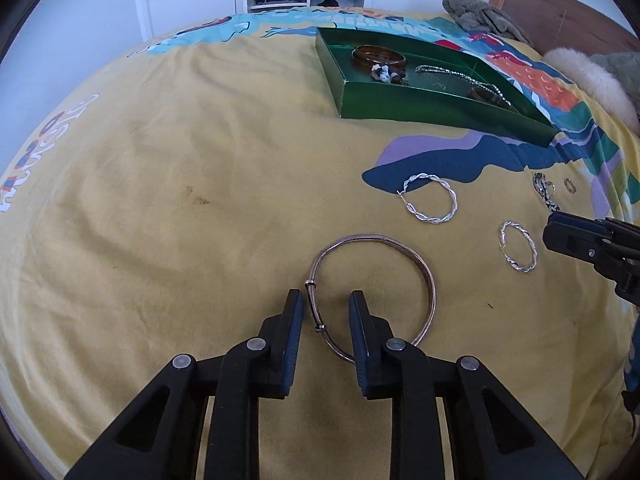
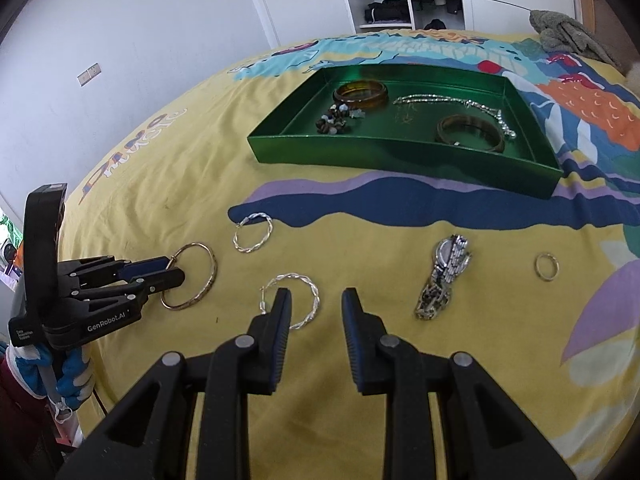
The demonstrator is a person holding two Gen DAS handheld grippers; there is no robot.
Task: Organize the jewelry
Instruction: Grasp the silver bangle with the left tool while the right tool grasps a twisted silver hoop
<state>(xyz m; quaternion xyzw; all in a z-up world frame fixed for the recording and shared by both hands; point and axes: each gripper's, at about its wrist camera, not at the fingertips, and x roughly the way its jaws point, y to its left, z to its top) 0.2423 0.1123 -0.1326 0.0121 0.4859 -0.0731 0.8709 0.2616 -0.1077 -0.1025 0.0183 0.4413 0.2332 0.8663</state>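
Glossy green tray (image 2: 400, 160), matt creased yellow cotton bedspread (image 1: 160, 200), shiny twisted silver metal hoop earrings (image 2: 253, 236), translucent amber bangle (image 2: 361, 95), polished metal watch (image 2: 444, 276), matt black plastic grippers (image 2: 313, 300).

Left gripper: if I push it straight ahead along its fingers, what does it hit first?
The left gripper is open and already straddles the near rim of the thin metal bangle on the bedspread. Going straight, it would probably meet that rim first, then the bangle's far side; height above the fabric is unclear.
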